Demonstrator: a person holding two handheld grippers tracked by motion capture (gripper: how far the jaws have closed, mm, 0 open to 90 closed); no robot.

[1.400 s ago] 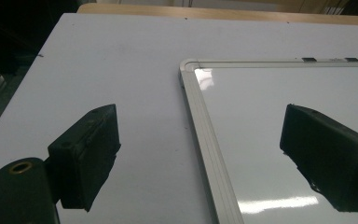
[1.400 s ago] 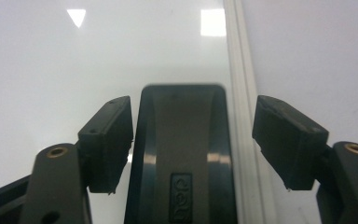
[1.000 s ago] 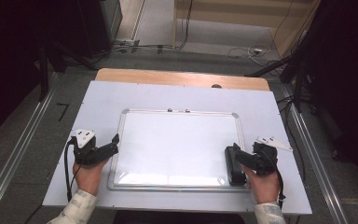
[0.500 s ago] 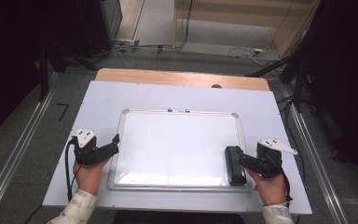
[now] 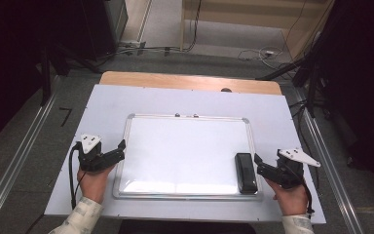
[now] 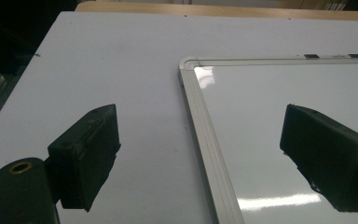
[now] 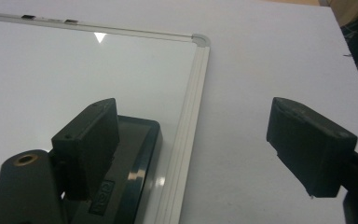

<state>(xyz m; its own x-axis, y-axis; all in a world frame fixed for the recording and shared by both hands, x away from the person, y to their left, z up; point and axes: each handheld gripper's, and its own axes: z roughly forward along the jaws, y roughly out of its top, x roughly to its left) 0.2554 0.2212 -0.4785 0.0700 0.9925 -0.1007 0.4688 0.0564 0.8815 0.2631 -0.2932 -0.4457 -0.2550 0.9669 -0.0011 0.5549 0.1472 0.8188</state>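
A white-surfaced whiteboard (image 5: pixel 185 146) with a silver frame lies flat in the middle of the table. A black eraser (image 5: pixel 246 171) rests on its lower right part, close to the right frame. My right gripper (image 5: pixel 259 165) sits just right of the eraser, apart from it, open. Its jaws have just been opening. In the right gripper view they straddle the board's right frame (image 7: pixel 189 126), and the eraser (image 7: pixel 133 172) lies low, partly behind the left jaw. My left gripper (image 5: pixel 120 149) is open, with its jaws either side of the board's left frame (image 6: pixel 205 140).
The board lies on a white tabletop (image 5: pixel 102 107) with a wooden strip (image 5: pixel 190 82) along the far edge. Metal rails (image 5: pixel 321 146) run along both sides. Cables trail on the floor beyond. Two small dark clips (image 5: pixel 185 115) sit on the board's top frame.
My right gripper has let go of the eraser and drawn back to the right, its jaws wider. The eraser stays on the board. The left gripper has not moved.
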